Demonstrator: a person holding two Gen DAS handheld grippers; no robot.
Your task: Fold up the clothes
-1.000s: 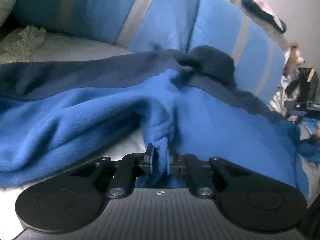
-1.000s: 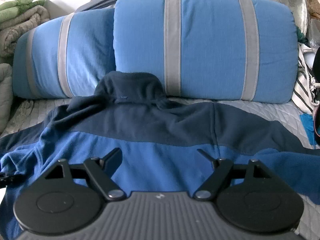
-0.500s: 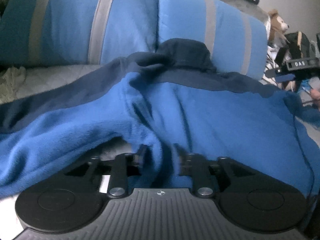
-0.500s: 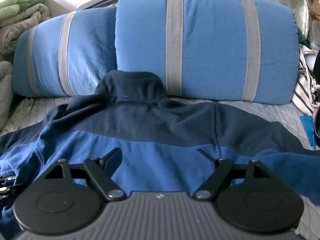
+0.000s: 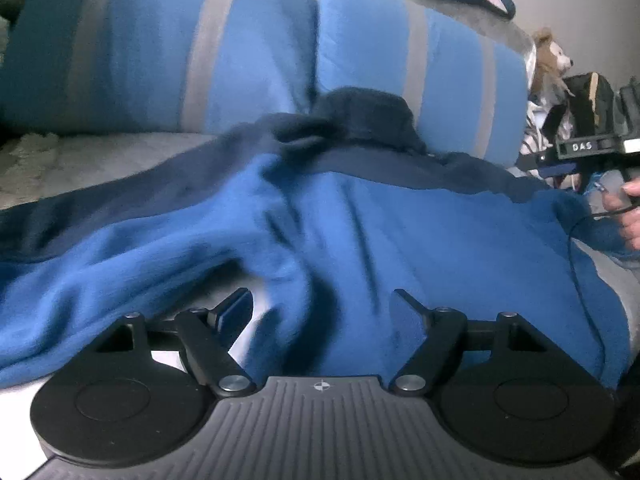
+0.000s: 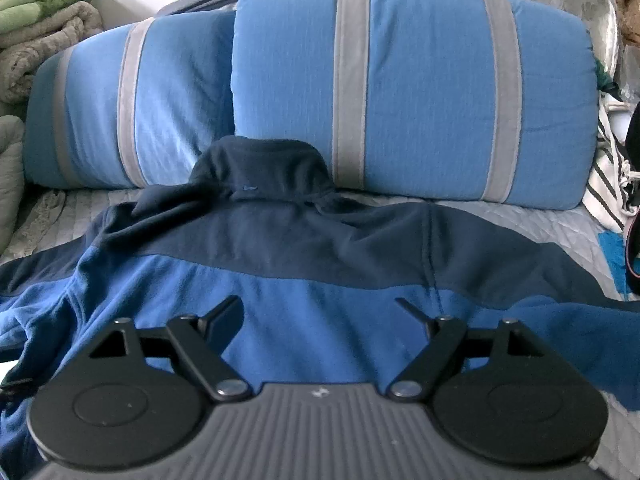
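Observation:
A fleece jacket (image 6: 320,312), bright blue with a navy yoke and collar (image 6: 264,168), lies back up on the grey bed cover, its collar against two pillows. My left gripper (image 5: 322,304) hovers low over the jacket's left side; its jaws are opening, and a loose ridge of blue fleece (image 5: 296,280) stands between them without being pressed. My right gripper (image 6: 318,308) stands wide open above the jacket's lower back, nothing between its fingers. In the left wrist view the right gripper's body (image 5: 588,148) shows at the far right, held by a hand (image 5: 628,216).
Two blue pillows with grey stripes (image 6: 412,88) lean behind the collar. Folded green and beige blankets (image 6: 36,36) sit at the far left. A striped cloth (image 6: 604,184) and a plush toy (image 5: 550,60) crowd the right side. Grey quilted cover (image 6: 500,216) shows around the jacket.
My left gripper let go of the pinched fold of blue fleece and its jaws spread apart; it also pulled back and rose a little. The right gripper stayed still and open.

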